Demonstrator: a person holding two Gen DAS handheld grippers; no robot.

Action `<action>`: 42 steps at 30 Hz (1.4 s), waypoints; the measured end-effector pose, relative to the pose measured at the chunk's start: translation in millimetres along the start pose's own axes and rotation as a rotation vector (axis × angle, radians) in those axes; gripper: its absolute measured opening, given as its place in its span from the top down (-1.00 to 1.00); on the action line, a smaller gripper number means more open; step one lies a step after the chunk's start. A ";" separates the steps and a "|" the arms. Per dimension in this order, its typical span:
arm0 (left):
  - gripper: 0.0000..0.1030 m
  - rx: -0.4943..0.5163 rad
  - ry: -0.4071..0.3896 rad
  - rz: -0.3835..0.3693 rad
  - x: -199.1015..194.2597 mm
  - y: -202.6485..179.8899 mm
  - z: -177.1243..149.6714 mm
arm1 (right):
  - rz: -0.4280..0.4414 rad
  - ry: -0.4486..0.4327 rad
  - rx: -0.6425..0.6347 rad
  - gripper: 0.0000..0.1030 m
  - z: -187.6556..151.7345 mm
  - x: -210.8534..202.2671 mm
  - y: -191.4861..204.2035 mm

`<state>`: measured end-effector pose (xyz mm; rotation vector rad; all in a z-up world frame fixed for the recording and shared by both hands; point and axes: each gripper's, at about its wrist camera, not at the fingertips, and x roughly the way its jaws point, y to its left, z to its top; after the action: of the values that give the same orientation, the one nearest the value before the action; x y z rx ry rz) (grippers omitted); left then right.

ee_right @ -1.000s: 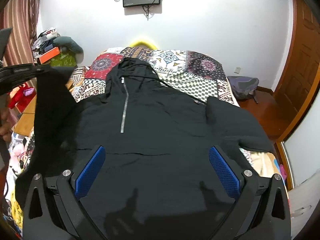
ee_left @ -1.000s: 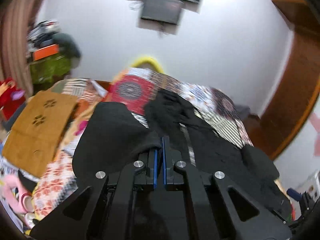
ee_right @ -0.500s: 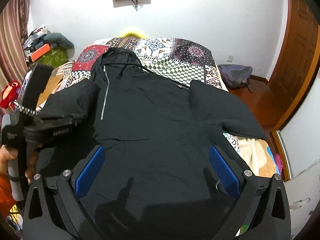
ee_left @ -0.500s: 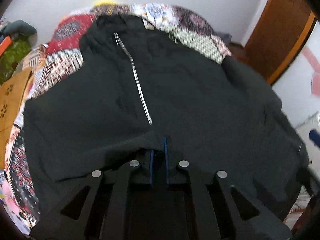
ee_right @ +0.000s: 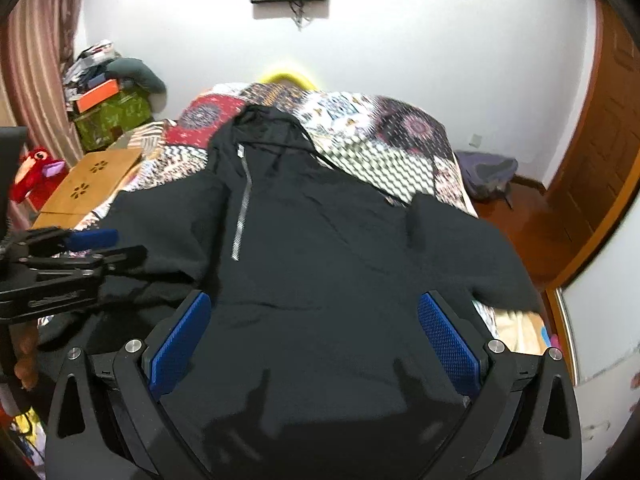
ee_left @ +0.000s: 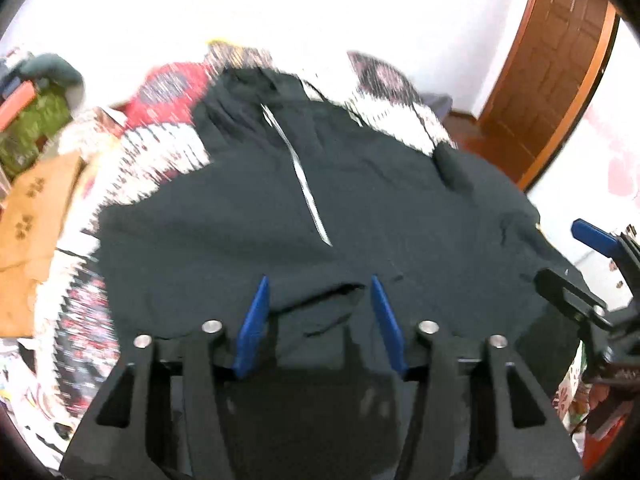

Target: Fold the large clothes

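A large black zip hoodie (ee_right: 320,248) lies front up on the patterned bedspread (ee_right: 384,136), hood toward the far wall. Its left sleeve (ee_right: 160,232) is folded in over the body. In the left wrist view the hoodie (ee_left: 280,220) fills the middle, and the sleeve cuff (ee_left: 324,312) lies loose between the blue pads. My left gripper (ee_left: 318,308) is open just above it and also shows in the right wrist view (ee_right: 100,246). My right gripper (ee_right: 314,328) is open and empty over the hoodie's lower body; it shows in the left wrist view (ee_left: 580,260).
A wooden board (ee_right: 88,184) and a red plush toy (ee_right: 34,172) lie left of the bed. Boxes and clutter (ee_right: 108,112) stand at the far left. A grey bag (ee_right: 486,172) sits on the floor at the right by a wooden door (ee_right: 600,140).
My left gripper carried the left sleeve in over the body, then opened and let the cuff go. My right gripper stayed open and shifted only slightly.
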<state>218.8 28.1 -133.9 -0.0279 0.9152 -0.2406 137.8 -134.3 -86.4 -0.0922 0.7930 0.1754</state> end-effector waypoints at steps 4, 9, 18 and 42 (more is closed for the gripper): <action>-0.35 -0.019 -0.100 0.072 -36.6 29.4 0.1 | 0.017 -0.044 -0.084 -1.00 16.5 -1.7 28.4; -0.49 -0.032 -0.161 0.178 -64.9 67.1 -7.8 | 0.073 -0.048 -0.200 -1.00 33.7 9.8 66.8; -0.54 -0.154 -0.137 0.254 -77.6 140.5 -44.3 | 0.153 0.045 -0.445 -1.00 37.4 63.1 151.4; -0.54 -0.257 -0.072 0.253 -55.1 187.5 -71.1 | 0.349 0.352 -0.534 0.32 9.7 159.0 230.0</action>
<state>167.0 228.0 -158.0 -0.1560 0.8636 0.1133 210.0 112.2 -197.1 -0.5002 1.0950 0.7158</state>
